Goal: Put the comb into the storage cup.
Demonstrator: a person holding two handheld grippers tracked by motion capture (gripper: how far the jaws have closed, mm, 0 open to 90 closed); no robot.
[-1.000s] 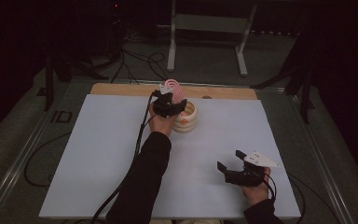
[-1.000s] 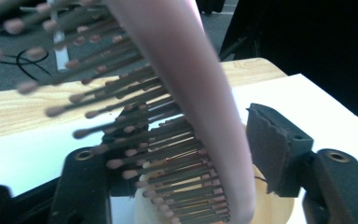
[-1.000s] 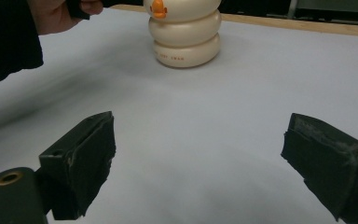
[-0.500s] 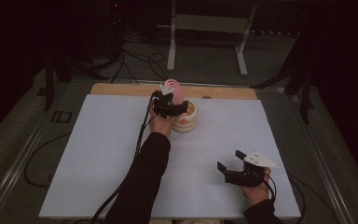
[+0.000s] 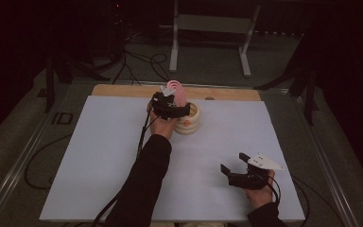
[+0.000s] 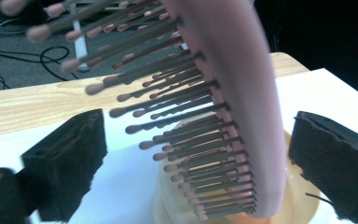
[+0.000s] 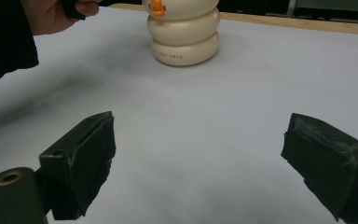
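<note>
Here, I had the left gripper over the cream holder at the far side of the white mat, its jaws having just been opening. In the left gripper view the pink brush stood between them, head up and leaning, bristles toward the left pad, and neither pad pressed on it; its lower end sat down in the holder. I judged that the brush now rested on the holder's rim by its own weight, which is why the jaws could part. The right gripper lay near my edge of the mat, well apart from the holder, jaws wide and empty, pointed toward the holder. I judged it was waiting out of the way while the left arm worked.
</note>
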